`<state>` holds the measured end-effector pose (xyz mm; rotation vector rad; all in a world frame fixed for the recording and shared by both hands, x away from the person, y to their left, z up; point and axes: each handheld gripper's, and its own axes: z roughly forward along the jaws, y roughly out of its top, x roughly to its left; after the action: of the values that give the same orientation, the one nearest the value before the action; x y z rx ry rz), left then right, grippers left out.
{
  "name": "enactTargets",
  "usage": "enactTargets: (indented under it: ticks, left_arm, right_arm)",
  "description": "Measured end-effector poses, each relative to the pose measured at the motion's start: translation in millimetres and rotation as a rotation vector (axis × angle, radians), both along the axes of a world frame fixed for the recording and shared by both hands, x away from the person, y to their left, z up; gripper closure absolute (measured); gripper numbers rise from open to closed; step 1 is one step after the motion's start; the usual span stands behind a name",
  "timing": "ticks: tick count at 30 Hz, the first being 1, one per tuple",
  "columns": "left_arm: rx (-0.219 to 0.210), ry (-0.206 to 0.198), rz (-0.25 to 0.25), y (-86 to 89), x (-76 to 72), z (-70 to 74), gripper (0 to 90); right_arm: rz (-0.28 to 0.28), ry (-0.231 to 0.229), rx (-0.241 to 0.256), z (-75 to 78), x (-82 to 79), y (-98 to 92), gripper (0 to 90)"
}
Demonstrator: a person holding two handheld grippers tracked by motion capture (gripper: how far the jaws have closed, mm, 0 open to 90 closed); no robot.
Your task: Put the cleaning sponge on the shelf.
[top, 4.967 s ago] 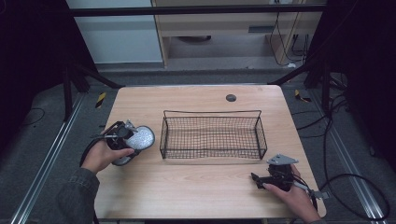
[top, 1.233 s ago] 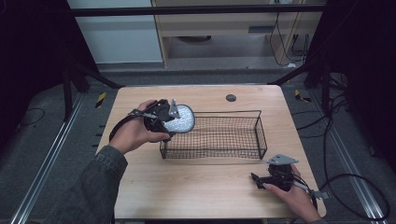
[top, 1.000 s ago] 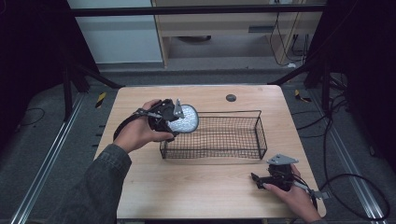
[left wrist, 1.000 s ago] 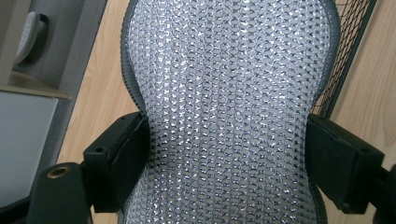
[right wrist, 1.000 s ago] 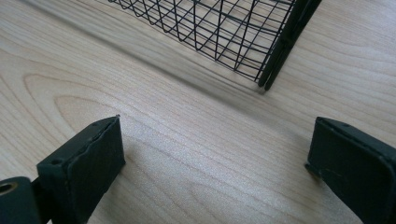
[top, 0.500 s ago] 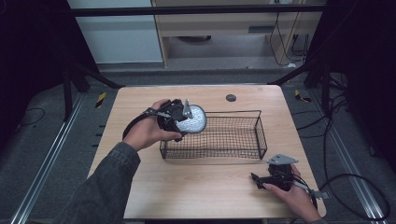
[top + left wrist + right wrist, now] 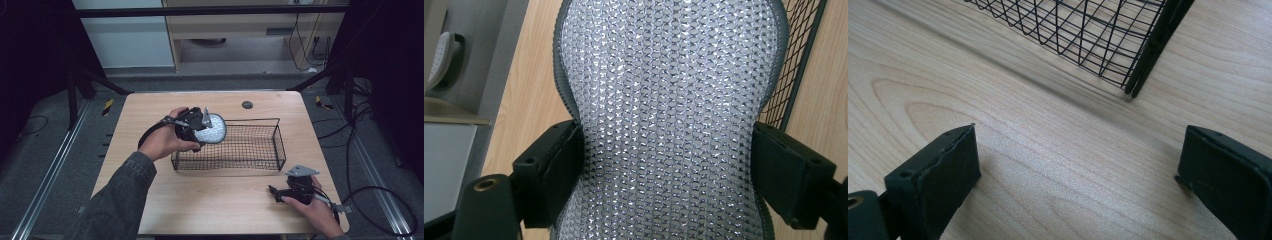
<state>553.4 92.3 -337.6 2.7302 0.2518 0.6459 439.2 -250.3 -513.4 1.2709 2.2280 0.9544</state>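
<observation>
A round silvery mesh pad with a grey rim point(image 7: 210, 130) point(image 7: 669, 115) is squeezed between the jaws of my left gripper point(image 7: 197, 131) point(image 7: 669, 180), which is shut on it. It hangs over the left end of the black wire basket point(image 7: 260, 156), just above the rim. My right gripper point(image 7: 280, 194) point(image 7: 1075, 185) rests low on the wooden table point(image 7: 150, 115) at the front right, open, with bare wood between its jaws. A corner of the basket point(image 7: 1143, 60) stands just ahead of it.
A small dark round disc point(image 7: 247, 104) lies near the table's far edge. Cables point(image 7: 380, 200) trail off the right side onto the floor. Dark frame posts point(image 7: 345, 85) stand beyond the table's back corners.
My left gripper has carried the mesh pad from the table's left side up and rightward, until it is over the basket's left end. The right gripper has stayed put.
</observation>
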Motion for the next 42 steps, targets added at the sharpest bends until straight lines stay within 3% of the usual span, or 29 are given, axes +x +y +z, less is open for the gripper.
enactTargets:
  ticks: [24,42]
  left_arm:
    - [0.021,-0.005,-0.007,-13.3,8.0,-11.8,16.8]
    - [0.036,0.033,0.002,-12.4,15.1,-32.8,16.5]
  right_arm:
    - [-0.001,0.000,0.002,0.0,0.1,0.3,3.2]
    - [-0.002,0.002,0.003,0.0,0.0,0.4,3.2]
